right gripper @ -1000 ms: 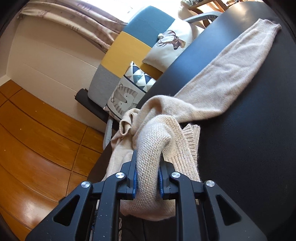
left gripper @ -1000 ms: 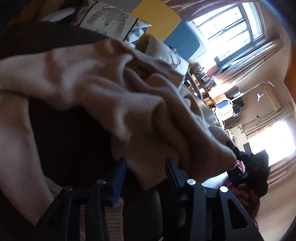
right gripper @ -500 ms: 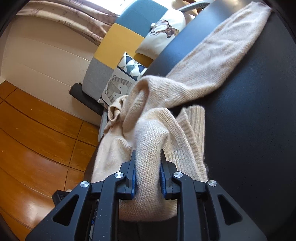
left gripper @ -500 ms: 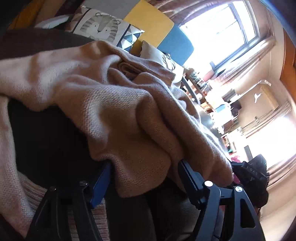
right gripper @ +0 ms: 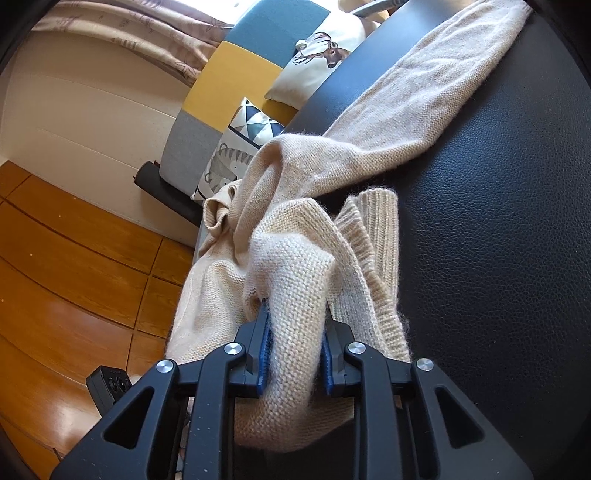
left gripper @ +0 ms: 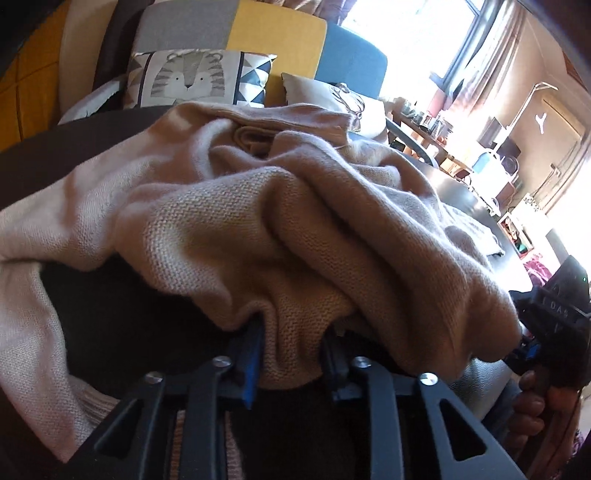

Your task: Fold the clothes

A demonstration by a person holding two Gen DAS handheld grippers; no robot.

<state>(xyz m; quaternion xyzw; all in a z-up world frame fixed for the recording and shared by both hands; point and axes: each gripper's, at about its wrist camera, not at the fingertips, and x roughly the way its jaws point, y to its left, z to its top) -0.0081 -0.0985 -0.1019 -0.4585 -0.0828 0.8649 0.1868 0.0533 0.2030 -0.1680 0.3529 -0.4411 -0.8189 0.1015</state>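
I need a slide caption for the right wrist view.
Right gripper clamps a bunched fold of beige knit sweater on black leather surface.

The sweater (right gripper: 295,236) lies bunched on the counter (right gripper: 498,258), one sleeve (right gripper: 436,85) stretched away across it. Beyond the counter's far edge stands a sofa (right gripper: 236,66) bearing two cushions (right gripper: 236,155).

A grey, yellow and blue sofa (right gripper: 236,74) stands against the cream wall (right gripper: 92,110). A tiger-print cushion (left gripper: 192,79) leans on its grey and yellow part, and a white deer-print cushion (right gripper: 325,55) sits beside it toward the blue end. A black leather surface (right gripper: 498,240) lies in front of the sofa. Wooden floor (right gripper: 66,277) spreads beneath, with a small black device (right gripper: 109,387) on it. Curtains (right gripper: 129,33) hang above the sofa's back.
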